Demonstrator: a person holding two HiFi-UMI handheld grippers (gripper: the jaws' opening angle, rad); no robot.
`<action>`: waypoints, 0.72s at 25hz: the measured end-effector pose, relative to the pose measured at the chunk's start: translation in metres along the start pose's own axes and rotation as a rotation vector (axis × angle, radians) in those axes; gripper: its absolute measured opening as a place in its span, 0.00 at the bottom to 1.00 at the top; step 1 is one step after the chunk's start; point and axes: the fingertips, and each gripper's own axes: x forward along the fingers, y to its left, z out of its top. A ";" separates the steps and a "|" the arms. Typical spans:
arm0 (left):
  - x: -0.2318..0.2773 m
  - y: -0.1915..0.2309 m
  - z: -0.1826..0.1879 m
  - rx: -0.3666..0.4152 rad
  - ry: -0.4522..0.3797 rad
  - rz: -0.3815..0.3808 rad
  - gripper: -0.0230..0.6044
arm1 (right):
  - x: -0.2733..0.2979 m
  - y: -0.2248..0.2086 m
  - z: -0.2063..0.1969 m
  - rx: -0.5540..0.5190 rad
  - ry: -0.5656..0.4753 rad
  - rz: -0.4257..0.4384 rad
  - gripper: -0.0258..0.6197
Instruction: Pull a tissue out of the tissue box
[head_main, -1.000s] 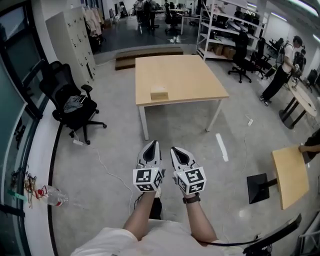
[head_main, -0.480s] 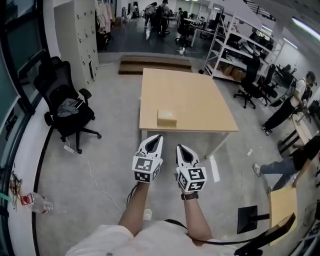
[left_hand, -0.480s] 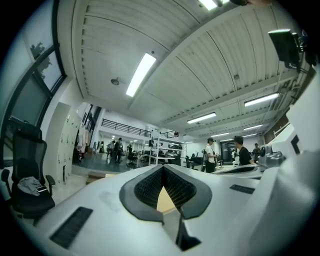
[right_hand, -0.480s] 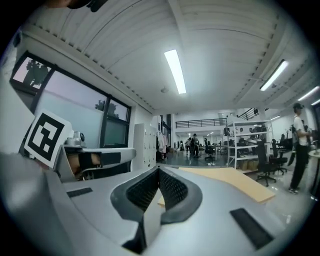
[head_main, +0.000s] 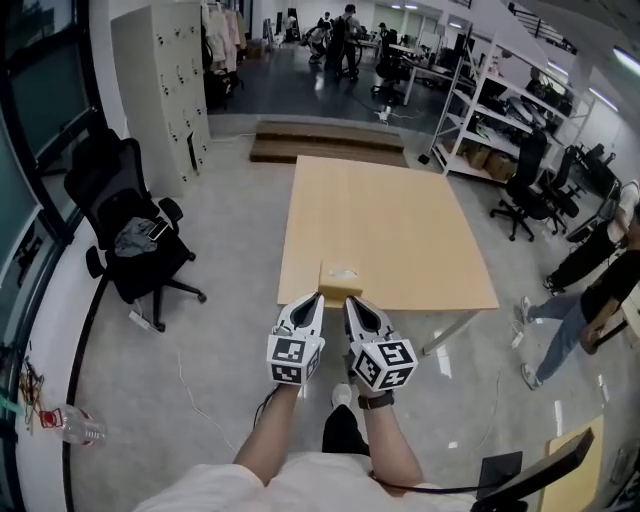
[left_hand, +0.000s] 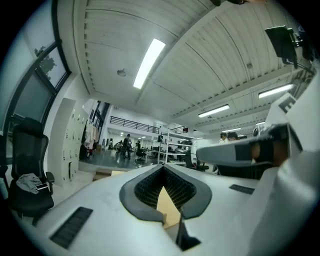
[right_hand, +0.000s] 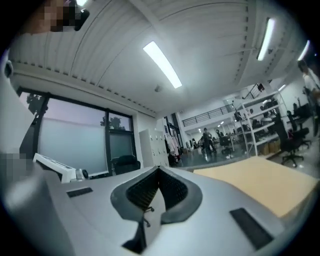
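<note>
Where the head view looked down, the tissue box (head_main: 341, 280) sat at the near edge of the table (head_main: 400, 220), with the left gripper (head_main: 312, 298) and right gripper (head_main: 351, 300) just before it. In the left gripper view, the jaws were closed and empty, and a tan sliver behind them was hard to identify. In the right gripper view, the jaws met on nothing, and the table was cut off at the right.

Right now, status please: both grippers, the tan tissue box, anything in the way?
Left gripper and right gripper shut, empty. Tan rectangular tissue box untouched near the light wooden table's front edge. Nothing seen in the way.
</note>
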 end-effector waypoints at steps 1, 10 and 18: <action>0.023 0.010 0.000 -0.005 -0.007 0.016 0.04 | 0.021 -0.010 0.013 -0.039 -0.020 0.019 0.04; 0.208 0.048 0.038 0.020 -0.076 0.110 0.04 | 0.141 -0.140 0.071 -0.141 -0.032 0.183 0.04; 0.300 0.071 0.002 -0.065 0.053 0.064 0.04 | 0.214 -0.216 0.047 -0.085 0.038 0.250 0.04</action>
